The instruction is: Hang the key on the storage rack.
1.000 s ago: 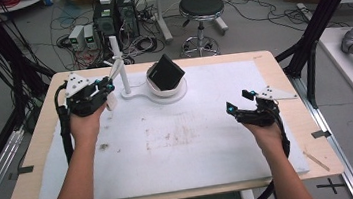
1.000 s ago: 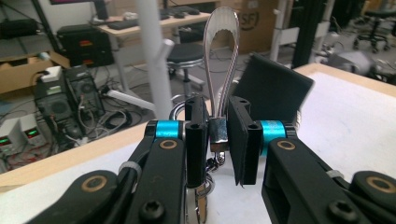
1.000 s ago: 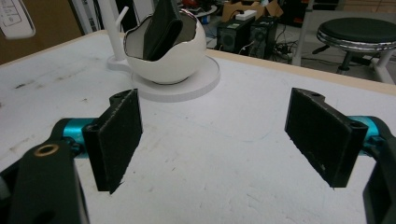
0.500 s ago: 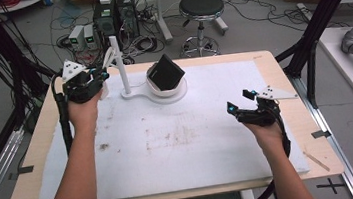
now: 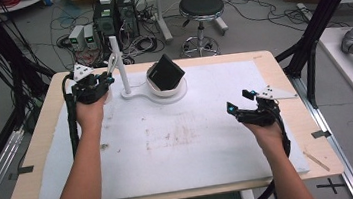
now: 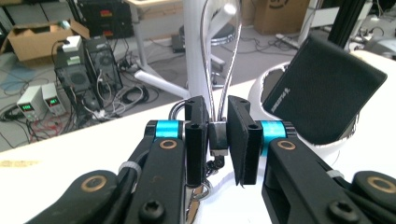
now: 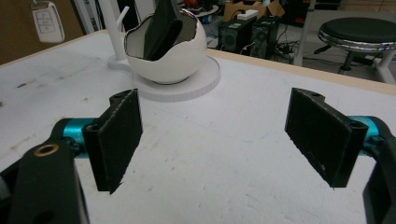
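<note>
From the high view, the left gripper [image 5: 104,82] sits at the white mat's [image 5: 169,145] far left by one white post [image 5: 119,65], the right gripper [image 5: 246,106] over bare mat near the right edge. In the left gripper view, narrow jaws clamp a metal key loop [image 6: 219,140] beside the black pouch [image 6: 327,88], its lettering unreadable. In the right gripper view, two pads stand wide over bare mat, one white bowl [image 7: 166,51] ahead.
</note>
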`<state>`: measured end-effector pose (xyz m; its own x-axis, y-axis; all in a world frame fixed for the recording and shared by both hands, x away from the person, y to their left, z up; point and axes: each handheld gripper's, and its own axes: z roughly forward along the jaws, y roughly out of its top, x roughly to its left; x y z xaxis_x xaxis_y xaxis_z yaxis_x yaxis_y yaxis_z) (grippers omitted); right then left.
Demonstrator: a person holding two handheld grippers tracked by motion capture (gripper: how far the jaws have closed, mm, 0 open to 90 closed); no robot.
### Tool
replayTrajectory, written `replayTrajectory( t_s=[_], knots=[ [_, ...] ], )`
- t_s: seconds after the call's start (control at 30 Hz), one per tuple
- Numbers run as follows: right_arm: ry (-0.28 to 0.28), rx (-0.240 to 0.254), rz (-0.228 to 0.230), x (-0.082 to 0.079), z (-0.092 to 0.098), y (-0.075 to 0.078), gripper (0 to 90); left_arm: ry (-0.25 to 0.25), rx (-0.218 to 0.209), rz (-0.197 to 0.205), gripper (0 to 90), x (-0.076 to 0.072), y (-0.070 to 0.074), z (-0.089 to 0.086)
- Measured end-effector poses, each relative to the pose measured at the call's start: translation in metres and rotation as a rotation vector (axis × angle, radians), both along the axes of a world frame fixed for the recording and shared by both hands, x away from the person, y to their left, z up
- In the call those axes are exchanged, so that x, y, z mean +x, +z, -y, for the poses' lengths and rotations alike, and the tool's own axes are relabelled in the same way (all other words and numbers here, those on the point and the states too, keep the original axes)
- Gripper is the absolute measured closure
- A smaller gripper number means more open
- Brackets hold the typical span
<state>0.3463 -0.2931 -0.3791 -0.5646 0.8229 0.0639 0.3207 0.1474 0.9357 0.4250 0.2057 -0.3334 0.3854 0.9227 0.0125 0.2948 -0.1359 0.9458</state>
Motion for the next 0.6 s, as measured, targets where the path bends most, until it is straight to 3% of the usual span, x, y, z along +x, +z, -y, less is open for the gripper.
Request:
replayTrajectory(
  t_s=[0.07,0.13,0.27,0.53,0.6],
  knots=[
    [0.001,0.002,0.003,-0.0002,0.0007,0.0002,19.5,0.003,-0.006,0.001,75.9,0.0006,-0.0020,-0.0010],
    [0.000,0.005,0.005,-0.0007,0.0011,0.0005,19.5,0.013,-0.008,0.006,68.9,0.0006,-0.0016,-0.0015],
    [0.000,0.008,0.006,-0.0007,0.0015,0.0008,19.5,0.010,-0.009,0.020,66.1,-0.0010,0.0003,-0.0022],
    [0.005,0.001,0.010,-0.0007,-0.0003,0.0012,19.4,-0.005,-0.018,0.009,61.6,-0.0052,0.0035,-0.0032],
    [0.002,0.007,0.009,-0.0013,0.0002,0.0019,19.5,-0.016,-0.023,0.007,55.7,-0.0079,0.0050,-0.0019]
  ],
)
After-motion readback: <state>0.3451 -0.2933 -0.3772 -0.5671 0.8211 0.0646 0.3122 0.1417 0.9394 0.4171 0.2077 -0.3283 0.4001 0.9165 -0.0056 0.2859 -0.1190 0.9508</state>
